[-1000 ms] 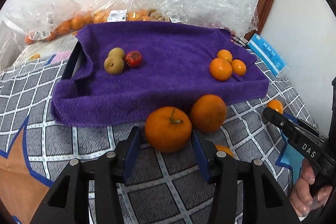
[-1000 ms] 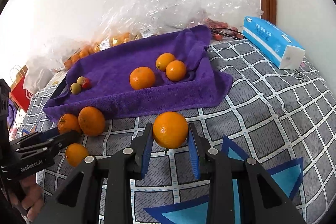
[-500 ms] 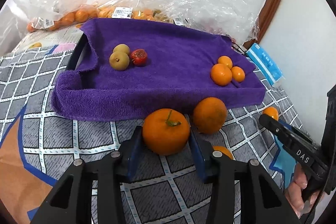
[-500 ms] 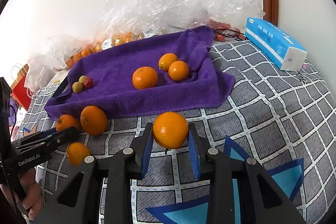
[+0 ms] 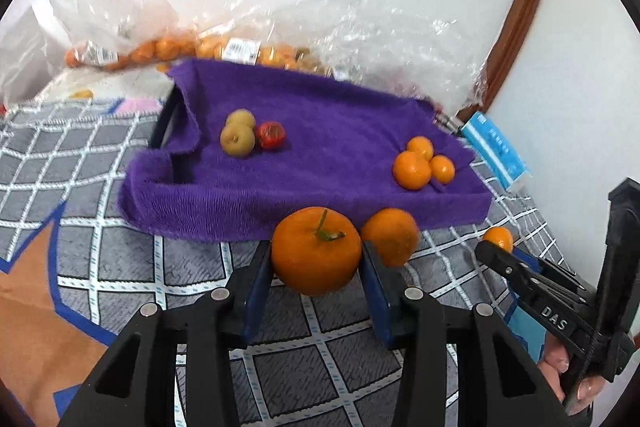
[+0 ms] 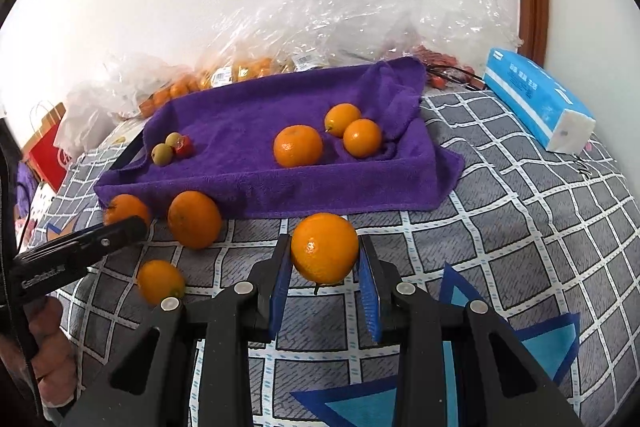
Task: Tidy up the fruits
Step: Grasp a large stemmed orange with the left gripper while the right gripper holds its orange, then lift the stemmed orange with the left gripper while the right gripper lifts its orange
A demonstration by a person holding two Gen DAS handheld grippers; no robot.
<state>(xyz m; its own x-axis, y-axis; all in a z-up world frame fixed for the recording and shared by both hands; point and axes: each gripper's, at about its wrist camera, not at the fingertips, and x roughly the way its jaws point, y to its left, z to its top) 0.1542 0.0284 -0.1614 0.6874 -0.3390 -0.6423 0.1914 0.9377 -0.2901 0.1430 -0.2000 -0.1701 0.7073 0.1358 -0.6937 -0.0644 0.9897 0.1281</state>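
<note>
1. Left gripper [image 5: 316,277], black two-finger claw with blue pads: clenched on a large round orange with a green stem [image 5: 316,251], held at the 6 o'clock edge of the purple terry towel draped over a tray [image 5: 320,131].
2. Right gripper [image 6: 325,277], same build: clenched on a smooth round orange without visible stem [image 6: 324,247], also at the towel's 6 o'clock edge in its own view.
3. Towel-covered tray, contents: two olive-green round fruits [image 5: 238,133] touching a small red fruit [image 5: 271,135] toward 10 o'clock; a cluster of three small oranges [image 5: 422,163] toward 3 o'clock, touching one another.
4. Loose on the grey checked bedcover [image 6: 520,195]: one big dull orange [image 6: 194,219] against the towel's front edge, at 8 o'clock of the right gripper's fruit; one small glossy orange [image 6: 160,281] nearer, just beside the left gripper's tip.
5. Background at 12 o'clock: crumpled clear plastic bags [image 6: 320,27] with small oranges inside.
6. Blue-and-white tissue pack [image 6: 536,99] at 2 o'clock in the right wrist view, apart from the towel.
</note>
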